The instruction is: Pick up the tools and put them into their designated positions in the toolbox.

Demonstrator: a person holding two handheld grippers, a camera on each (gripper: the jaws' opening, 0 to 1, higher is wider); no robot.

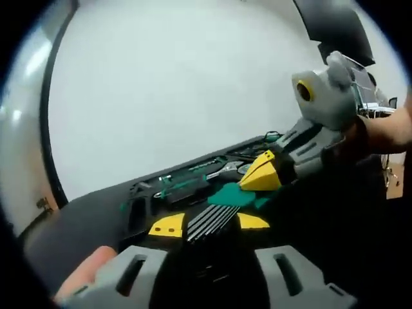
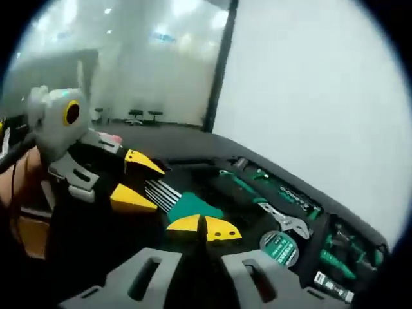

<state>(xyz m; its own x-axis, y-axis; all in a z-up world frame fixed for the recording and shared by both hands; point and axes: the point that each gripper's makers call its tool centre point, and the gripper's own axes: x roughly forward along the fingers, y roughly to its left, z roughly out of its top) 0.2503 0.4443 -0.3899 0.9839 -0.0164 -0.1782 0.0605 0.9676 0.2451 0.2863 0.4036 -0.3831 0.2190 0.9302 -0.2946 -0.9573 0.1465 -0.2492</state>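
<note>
I have the hex key set (image 1: 209,220) held up just over the toolbox (image 2: 351,222), with 2 claws on it at once. My left gripper (image 1: 210,224) is closed onto the dark metal keys, 1 yellow tip on each side of the bunch. My right gripper (image 2: 203,226) is pinched almost shut on the green holder (image 2: 192,206) at the other end.

I think I use both claws so the set stays flat and does not swing or tip. It is not in its spot yet. In the toolbox I can see a wrench (image 2: 286,223) and a round tape measure (image 2: 279,248) already lying in their places. I cannot tell which empty slot in the toolbox is for the keys.
</note>
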